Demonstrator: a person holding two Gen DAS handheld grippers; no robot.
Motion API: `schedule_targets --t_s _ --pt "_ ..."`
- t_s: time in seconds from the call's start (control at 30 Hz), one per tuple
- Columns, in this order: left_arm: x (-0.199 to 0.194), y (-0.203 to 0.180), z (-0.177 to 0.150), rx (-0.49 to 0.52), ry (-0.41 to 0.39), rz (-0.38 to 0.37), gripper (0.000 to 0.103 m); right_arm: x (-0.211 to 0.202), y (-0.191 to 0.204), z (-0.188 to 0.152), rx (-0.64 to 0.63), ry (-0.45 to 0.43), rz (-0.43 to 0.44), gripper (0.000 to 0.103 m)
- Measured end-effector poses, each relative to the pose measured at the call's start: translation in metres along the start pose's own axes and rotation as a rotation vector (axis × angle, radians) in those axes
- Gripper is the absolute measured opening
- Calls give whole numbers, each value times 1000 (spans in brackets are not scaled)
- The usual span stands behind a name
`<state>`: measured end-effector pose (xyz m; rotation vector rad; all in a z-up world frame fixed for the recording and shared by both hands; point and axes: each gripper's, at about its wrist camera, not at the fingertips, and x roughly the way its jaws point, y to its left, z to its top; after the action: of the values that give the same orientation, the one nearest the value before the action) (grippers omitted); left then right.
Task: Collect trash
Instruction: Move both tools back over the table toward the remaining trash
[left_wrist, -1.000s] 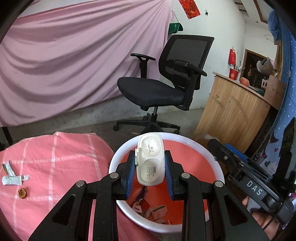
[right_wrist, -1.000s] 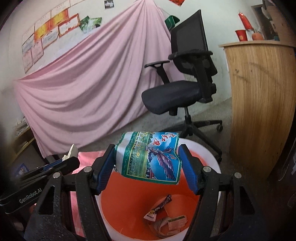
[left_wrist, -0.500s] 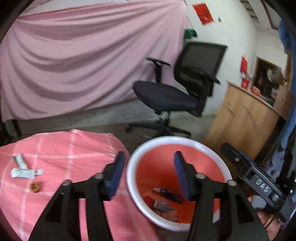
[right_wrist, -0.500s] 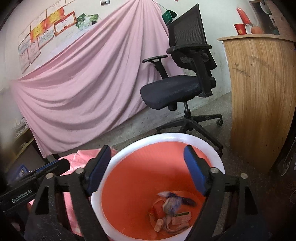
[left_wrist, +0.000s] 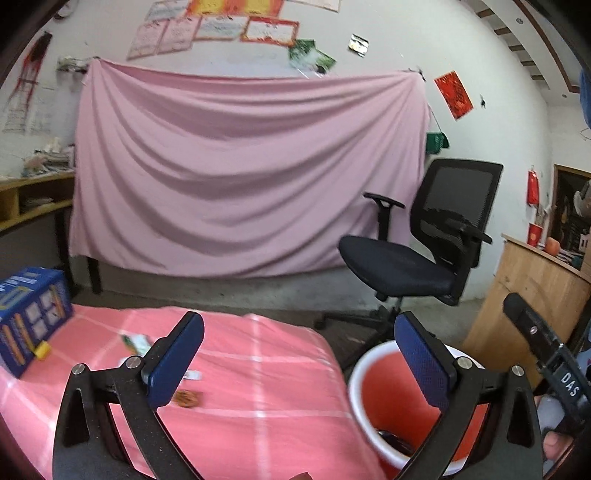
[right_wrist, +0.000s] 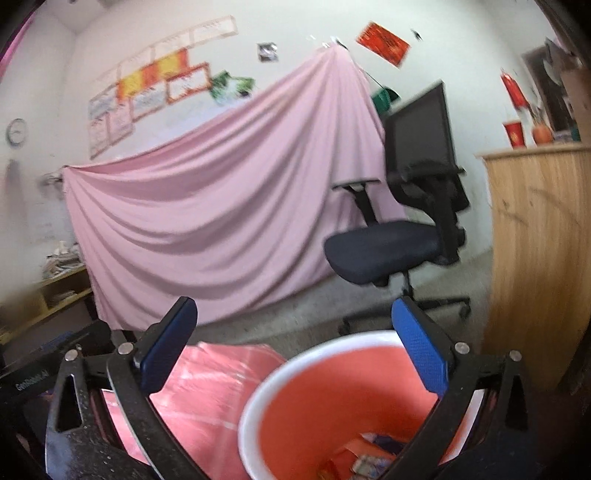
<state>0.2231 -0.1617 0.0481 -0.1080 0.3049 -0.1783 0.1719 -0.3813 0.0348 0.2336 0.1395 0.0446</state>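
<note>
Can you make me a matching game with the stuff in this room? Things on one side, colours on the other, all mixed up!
Things:
1. office chair
2. hanging sheet
3. box on the table
4. inside of the trash bin

Colours:
A. blue
B. orange-red
C. black
D. pink

Pairs: 1-C, 2-D, 3-A, 4-B

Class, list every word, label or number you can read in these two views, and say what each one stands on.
"DAS": on the right gripper, seen from the left wrist.
"GenRobot.AI": on the left gripper, seen from the right wrist.
Blue box, wall certificates, red wall paper: print too blurred to read.
</note>
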Motion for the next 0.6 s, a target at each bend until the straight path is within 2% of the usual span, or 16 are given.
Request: schedule_targets --t_s 0.3,0.6 --pt "-33 52 -1 -13 -96 112 101 -6 59 5 -79 -135 116 103" --pt "-61 107 -8 2 -169 220 101 1 111 -2 -137 -170 224 103"
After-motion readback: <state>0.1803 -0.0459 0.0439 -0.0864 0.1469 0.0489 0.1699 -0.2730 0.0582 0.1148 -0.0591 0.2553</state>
